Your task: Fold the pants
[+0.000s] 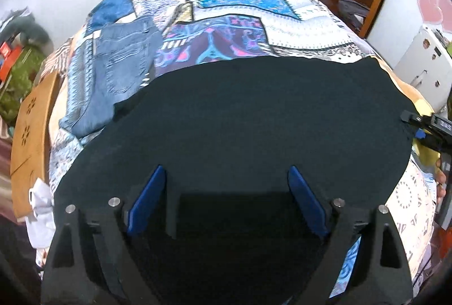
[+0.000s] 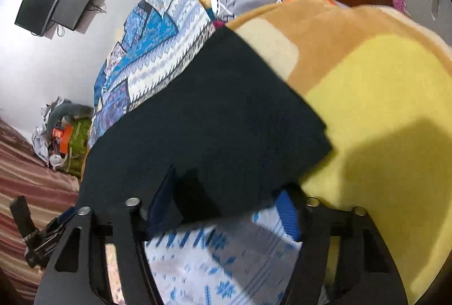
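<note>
Both grippers open. Left gripper (image 1: 226,178) sits low over the black pants (image 1: 240,113), spread flat on the patterned quilt (image 1: 226,8). Right gripper (image 2: 226,192) straddles the pants' near edge beside a yellow blanket (image 2: 381,107). Folded jeans (image 1: 118,65) lie just beside the pants.

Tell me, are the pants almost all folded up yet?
Partly. Done: the jeans lie folded on the patterned bedspread, and the black pants are spread flat and smooth. In hand: both grippers sit at the near edge with jaws open around the cloth, the left gripper near the middle and the right gripper by a corner. Left: gripping that edge and folding the black pants over.
</note>
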`<state>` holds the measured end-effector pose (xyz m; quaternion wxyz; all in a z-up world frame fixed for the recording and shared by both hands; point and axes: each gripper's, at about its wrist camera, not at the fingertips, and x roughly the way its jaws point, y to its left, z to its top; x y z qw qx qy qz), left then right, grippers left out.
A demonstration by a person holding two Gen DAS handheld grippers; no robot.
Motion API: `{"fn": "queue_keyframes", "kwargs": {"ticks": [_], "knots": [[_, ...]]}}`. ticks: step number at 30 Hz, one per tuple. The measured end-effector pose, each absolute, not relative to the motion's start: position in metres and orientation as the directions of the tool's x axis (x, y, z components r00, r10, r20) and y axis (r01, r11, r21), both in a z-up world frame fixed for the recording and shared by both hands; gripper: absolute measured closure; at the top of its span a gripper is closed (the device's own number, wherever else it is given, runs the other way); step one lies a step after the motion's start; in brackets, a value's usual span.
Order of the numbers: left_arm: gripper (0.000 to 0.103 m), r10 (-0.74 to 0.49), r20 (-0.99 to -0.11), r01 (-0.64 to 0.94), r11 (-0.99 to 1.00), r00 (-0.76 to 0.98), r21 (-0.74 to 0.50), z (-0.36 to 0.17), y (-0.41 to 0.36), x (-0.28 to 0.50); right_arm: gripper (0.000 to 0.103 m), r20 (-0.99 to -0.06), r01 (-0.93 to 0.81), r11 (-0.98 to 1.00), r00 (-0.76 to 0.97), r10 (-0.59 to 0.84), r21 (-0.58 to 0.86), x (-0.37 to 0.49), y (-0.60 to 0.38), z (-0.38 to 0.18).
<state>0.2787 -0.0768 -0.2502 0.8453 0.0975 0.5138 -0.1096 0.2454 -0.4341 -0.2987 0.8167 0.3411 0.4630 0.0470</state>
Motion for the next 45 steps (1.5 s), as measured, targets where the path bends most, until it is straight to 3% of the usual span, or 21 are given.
{"fn": "queue_keyframes", "kwargs": {"ticks": [2, 4, 5, 10, 18, 23, 29, 35, 40, 45], "knots": [[0.014, -0.095, -0.889, 0.295, 0.954, 0.447, 0.046, -0.251, -0.083, 0.281, 0.066, -0.728, 0.24, 0.776, 0.577, 0.37, 0.584, 0.25, -0.437, -0.298], [0.014, -0.107, -0.889, 0.3, 0.953, 0.444, 0.036, -0.252, -0.087, 0.282, 0.089, -0.736, 0.241, 0.795, 0.586, 0.338, 0.557, 0.255, -0.44, -0.295], [0.014, -0.111, -0.888, 0.3, 0.954, 0.446, 0.031, -0.251, -0.088, 0.281, 0.093, -0.734, 0.238, 0.797, 0.591, 0.334, 0.555, 0.256, -0.443, -0.295], [0.014, -0.126, -0.869, 0.285, 0.958, 0.478, 0.018, -0.237, -0.083, 0.277, 0.096, -0.706, 0.181, 0.835, 0.642, 0.3, 0.519, 0.256, -0.446, -0.265], [0.014, -0.138, -0.835, 0.222, 0.975, 0.532, -0.02, -0.21, -0.048, 0.265, 0.097, -0.58, 0.023, 0.861, 0.748, 0.322, 0.508, 0.257, -0.427, -0.171], [0.013, -0.144, -0.813, 0.18, 0.982, 0.564, -0.05, -0.195, -0.017, 0.249, 0.097, -0.502, -0.118, 0.874, 0.778, 0.377, 0.472, 0.262, -0.385, -0.11], [0.012, -0.14, -0.792, 0.123, 0.989, 0.595, -0.082, -0.184, 0.024, 0.228, 0.097, -0.466, -0.262, 0.861, 0.753, 0.465, 0.435, 0.275, -0.311, -0.078], [0.011, -0.113, -0.784, 0.046, 0.993, 0.611, -0.108, -0.181, 0.071, 0.206, 0.097, -0.515, -0.4, 0.825, 0.646, 0.563, 0.4, 0.291, -0.222, -0.093], [0.011, -0.1, -0.795, -0.005, 0.992, 0.598, -0.129, -0.188, 0.099, 0.193, 0.097, -0.627, -0.477, 0.773, 0.463, 0.626, 0.419, 0.295, -0.152, -0.149], [0.011, -0.083, -0.812, -0.035, 0.991, 0.578, -0.126, -0.198, 0.113, 0.185, 0.093, -0.736, -0.522, 0.757, 0.314, 0.599, 0.393, 0.28, -0.112, -0.208]]}}
